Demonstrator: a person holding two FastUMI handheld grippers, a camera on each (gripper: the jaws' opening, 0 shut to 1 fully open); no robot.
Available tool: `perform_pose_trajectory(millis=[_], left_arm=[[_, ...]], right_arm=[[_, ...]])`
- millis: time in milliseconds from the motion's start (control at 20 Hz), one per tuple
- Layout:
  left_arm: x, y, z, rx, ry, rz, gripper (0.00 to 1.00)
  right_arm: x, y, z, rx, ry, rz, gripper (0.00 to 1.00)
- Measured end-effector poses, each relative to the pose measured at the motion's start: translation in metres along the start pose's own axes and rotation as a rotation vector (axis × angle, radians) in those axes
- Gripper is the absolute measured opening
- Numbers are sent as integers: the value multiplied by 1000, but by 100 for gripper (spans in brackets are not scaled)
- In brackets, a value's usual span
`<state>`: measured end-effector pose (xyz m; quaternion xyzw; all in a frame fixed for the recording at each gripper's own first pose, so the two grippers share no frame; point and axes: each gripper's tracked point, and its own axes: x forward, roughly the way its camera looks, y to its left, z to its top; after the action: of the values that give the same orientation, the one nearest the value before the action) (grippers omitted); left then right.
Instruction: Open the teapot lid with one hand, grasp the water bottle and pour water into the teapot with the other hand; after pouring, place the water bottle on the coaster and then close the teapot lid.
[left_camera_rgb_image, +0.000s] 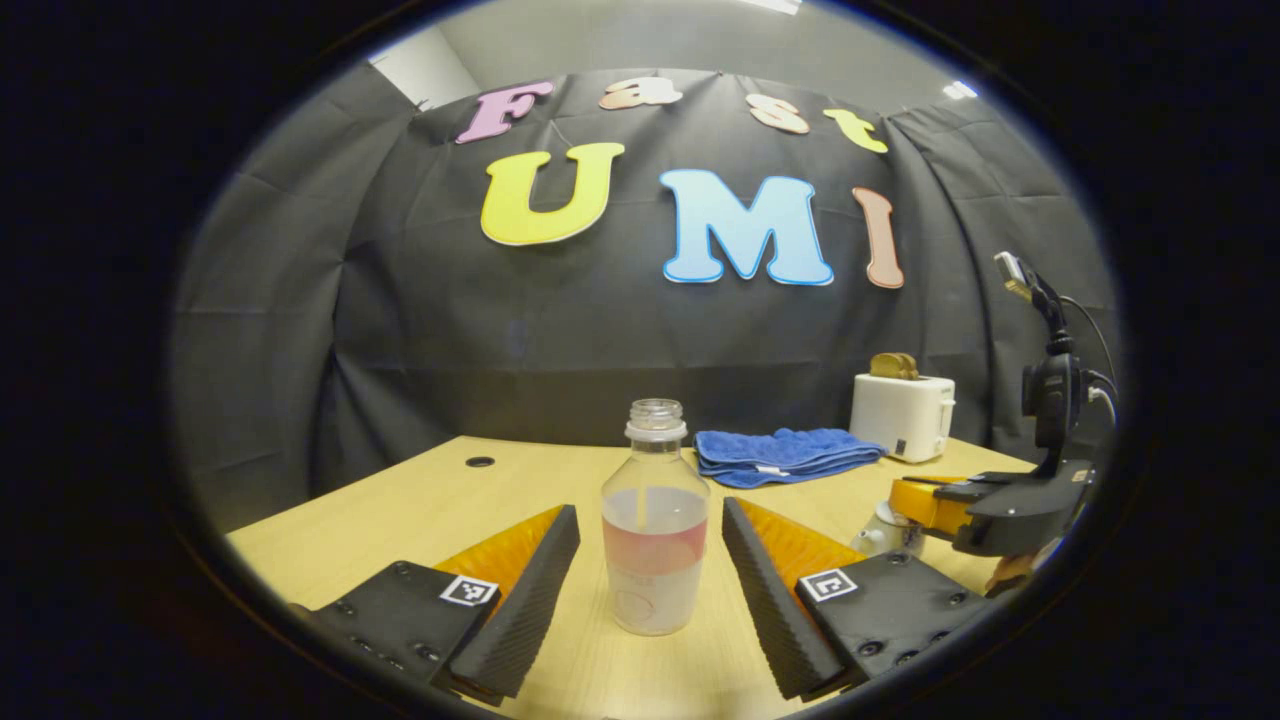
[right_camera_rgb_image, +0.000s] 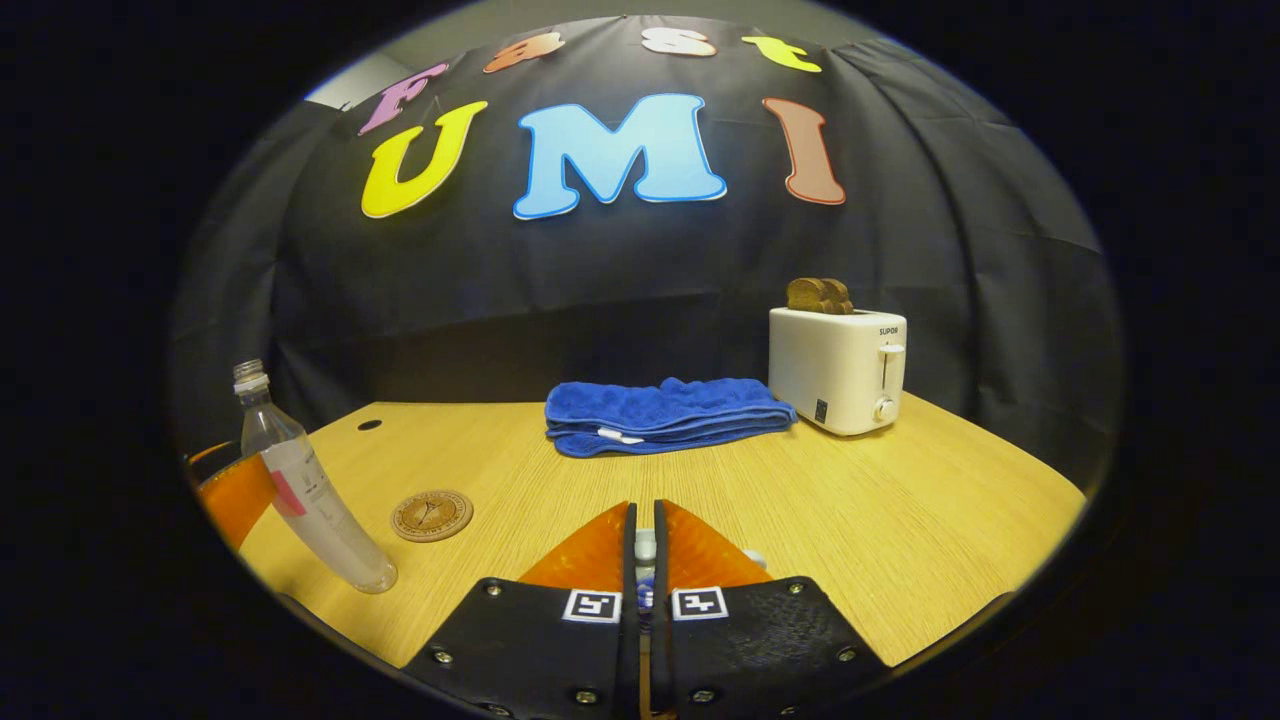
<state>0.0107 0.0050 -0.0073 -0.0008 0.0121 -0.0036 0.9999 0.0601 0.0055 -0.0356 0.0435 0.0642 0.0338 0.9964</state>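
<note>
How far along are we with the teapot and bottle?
Early. The right tongs are shut on something small and white, likely the lid knob, though I can't tell if it is lifted. The left tongs stand open around the uncapped bottle, not gripping. Still left: grasp, pour, set it on the coaster, close the lid.

Wooden table (right_camera_rgb_image: 880, 520), black cloth wall (right_camera_rgb_image: 950, 250)
</note>
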Motion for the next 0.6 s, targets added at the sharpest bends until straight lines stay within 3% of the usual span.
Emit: perform_pose_trajectory(millis=[600], left_arm=[[25,-3,-9,28,21,24,100]], right_arm=[[-26,15,31,12,-75,85,5]])
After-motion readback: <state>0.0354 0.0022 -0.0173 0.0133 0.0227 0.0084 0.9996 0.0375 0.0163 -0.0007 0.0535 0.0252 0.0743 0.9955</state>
